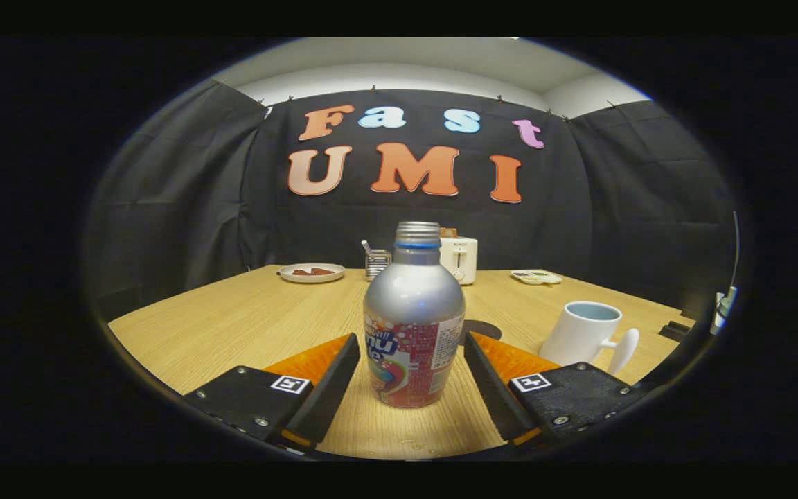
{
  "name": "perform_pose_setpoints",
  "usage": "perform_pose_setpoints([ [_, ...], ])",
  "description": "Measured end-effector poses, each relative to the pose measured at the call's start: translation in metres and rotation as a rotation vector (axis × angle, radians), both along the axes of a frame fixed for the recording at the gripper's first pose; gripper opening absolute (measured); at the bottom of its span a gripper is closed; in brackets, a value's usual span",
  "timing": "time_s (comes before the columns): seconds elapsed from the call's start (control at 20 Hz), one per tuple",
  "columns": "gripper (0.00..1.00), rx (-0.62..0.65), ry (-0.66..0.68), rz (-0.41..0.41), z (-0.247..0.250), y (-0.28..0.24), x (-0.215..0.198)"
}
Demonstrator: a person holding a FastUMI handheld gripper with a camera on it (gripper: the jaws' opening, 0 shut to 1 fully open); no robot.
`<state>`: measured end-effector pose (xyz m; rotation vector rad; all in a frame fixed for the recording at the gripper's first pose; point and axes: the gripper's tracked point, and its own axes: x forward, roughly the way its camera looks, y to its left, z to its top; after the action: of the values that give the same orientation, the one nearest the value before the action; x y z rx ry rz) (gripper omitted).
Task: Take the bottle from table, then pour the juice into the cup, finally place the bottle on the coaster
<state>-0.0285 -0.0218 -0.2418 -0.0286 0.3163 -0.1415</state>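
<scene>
Gripper view: the gripper (411,346) is spread wide, its fingers flanking the upright bottle (413,315) at frame centre without touching it, ready for a squeeze. The cup (582,334) stands lower right; the coaster (481,328) lies just behind the bottle.

We see the dark round coaster (480,327) mostly hidden behind the silver metal bottle (413,315), and contents of the far white plate (312,272) stay too small to tell.
</scene>
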Motion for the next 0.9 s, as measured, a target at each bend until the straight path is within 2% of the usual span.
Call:
perform_pose_setpoints([
  [0.2, 0.85, 0.000, 0.003, 0.012, -0.003, 0.002, 0.005],
  [0.25, 0.80, 0.002, 0.003, 0.014, -0.005, 0.002, 0.007],
  [0.5, 0.78, 0.043, -0.019, 0.027, 0.005, 0.010, 0.010],
  [0.75, 0.76, 0.183, -0.040, 0.021, 0.017, 0.017, 0.015],
  [0.9, 0.77, 0.311, -0.046, 0.003, 0.019, 0.018, 0.017],
])
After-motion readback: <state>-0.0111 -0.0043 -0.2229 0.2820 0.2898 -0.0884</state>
